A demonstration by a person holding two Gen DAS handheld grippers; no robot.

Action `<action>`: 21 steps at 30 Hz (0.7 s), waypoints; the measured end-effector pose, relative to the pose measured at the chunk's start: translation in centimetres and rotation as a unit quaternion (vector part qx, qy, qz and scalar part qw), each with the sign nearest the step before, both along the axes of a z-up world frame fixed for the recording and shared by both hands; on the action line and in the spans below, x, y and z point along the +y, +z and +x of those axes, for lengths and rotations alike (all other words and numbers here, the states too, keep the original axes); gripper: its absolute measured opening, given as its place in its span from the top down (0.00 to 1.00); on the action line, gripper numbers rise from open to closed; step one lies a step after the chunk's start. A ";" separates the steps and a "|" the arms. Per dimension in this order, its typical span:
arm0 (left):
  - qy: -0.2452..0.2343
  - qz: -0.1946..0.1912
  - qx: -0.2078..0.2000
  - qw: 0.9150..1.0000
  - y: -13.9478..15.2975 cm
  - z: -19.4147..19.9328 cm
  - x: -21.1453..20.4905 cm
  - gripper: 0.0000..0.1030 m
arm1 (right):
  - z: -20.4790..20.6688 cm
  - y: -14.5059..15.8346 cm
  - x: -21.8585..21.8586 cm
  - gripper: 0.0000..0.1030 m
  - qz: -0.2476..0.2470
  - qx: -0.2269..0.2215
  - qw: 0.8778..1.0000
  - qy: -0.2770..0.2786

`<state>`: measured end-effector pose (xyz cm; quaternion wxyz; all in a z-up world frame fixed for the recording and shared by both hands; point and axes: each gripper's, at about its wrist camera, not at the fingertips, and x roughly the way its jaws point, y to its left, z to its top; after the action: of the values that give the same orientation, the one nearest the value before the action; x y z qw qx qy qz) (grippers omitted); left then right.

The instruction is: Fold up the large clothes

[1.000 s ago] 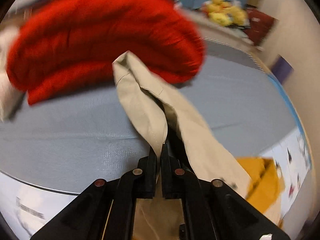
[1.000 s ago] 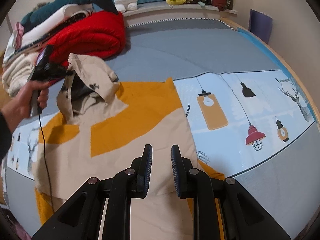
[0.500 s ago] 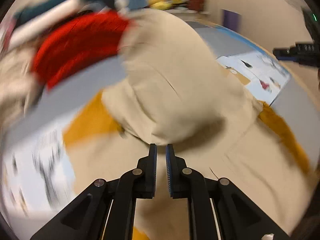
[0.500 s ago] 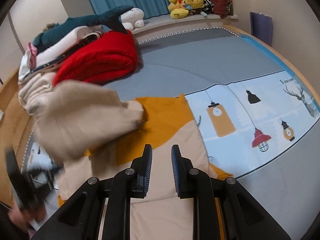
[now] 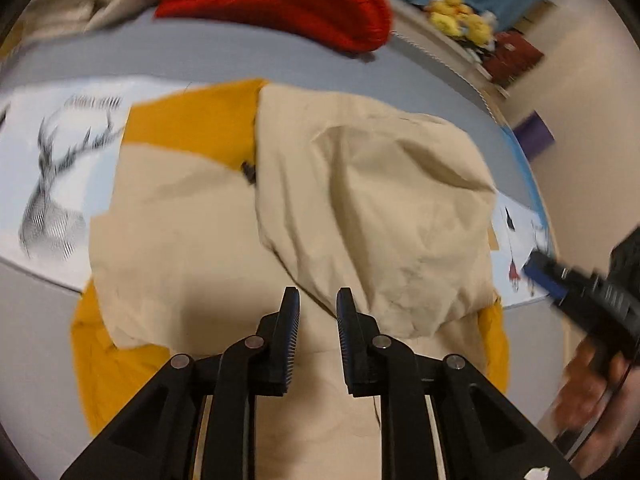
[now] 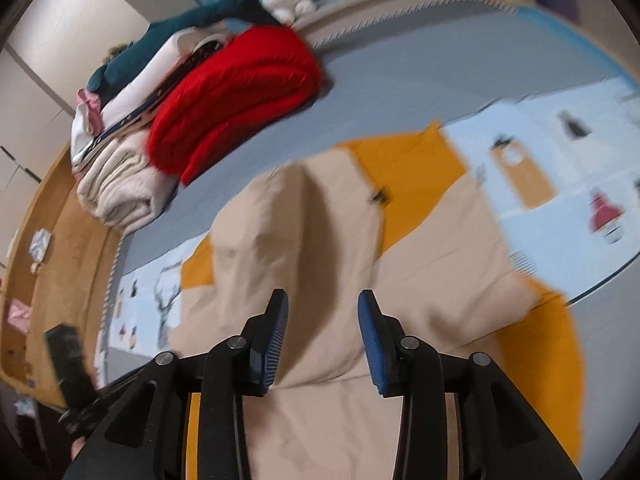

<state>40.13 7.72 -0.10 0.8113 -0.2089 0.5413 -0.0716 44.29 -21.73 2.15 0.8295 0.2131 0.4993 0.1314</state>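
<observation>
Garment (image 5: 192,240), beige with mustard-yellow panels, spread on a bed, one beige section (image 5: 372,216) folded over its middle and lying puffed and creased. Left to right in the left wrist view: a deer print on the pale bedsheet (image 5: 52,184); the flat single layer of the garment; the folded-over flap; then, at the far right edge, the right gripper (image 5: 576,288) in a hand, blurred. The left gripper (image 5: 318,320) hovers just above the flap's near edge, its jaws opening with no cloth between them. In the right wrist view the right gripper (image 6: 322,332) likewise hangs over the beige cloth, jaws opening and parted wider than the left's, nothing pinched.

The step in hand appears to be releasing the fold and settling it. To do it well, the flap's edge should probably be aligned with the garment's side seam and the trapped air pressed out before the next fold, since the raised ridge down its centre would otherwise set a crooked crease.

Surface: a grey mattress cover (image 6: 420,80) under the printed sheet. Beyond it, a folded red blanket (image 6: 240,92), a cream blanket (image 6: 120,192), plush toys (image 5: 460,20) on a ledge, teal curtains, plain walls.
</observation>
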 end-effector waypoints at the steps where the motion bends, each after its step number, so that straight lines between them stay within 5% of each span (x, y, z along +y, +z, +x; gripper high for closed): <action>1: 0.009 -0.004 0.004 1.000 -0.3 0.0 0.4 0.84 | 0.2 -0.7 0.8 0.61 0.004 0.009 1.000 0.011; 9: 0.005 -0.008 0.018 1.000 -0.8 0.4 0.7 0.83 | 1.7 -5.3 4.6 0.59 -0.007 0.052 0.998 0.043; 13: 0.020 -0.019 0.019 0.999 -0.8 0.5 1.6 0.83 | 2.3 -5.5 6.1 0.60 -0.017 0.039 0.998 0.050; 14: 0.023 -0.020 0.020 0.999 -0.8 0.6 1.7 0.83 | 2.5 -5.5 6.7 0.70 -0.021 0.032 0.998 0.055; 15: 0.025 -0.023 0.021 0.999 -0.9 0.6 1.9 0.83 | 2.7 -5.6 7.0 0.91 -0.023 0.028 0.998 0.060; 19: 0.028 -0.024 0.017 0.999 -0.7 0.8 2.3 0.83 | 2.8 -4.1 7.8 0.98 0.096 -0.010 0.993 0.068; 21: 0.031 -0.026 0.009 0.999 -0.4 0.8 2.6 0.83 | 1.5 -1.0 7.0 0.98 0.188 -0.089 0.976 0.066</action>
<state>40.91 10.33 -0.49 0.8022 -0.2475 0.5401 -0.0587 45.81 -14.73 1.12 0.8053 0.3189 0.4026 0.2962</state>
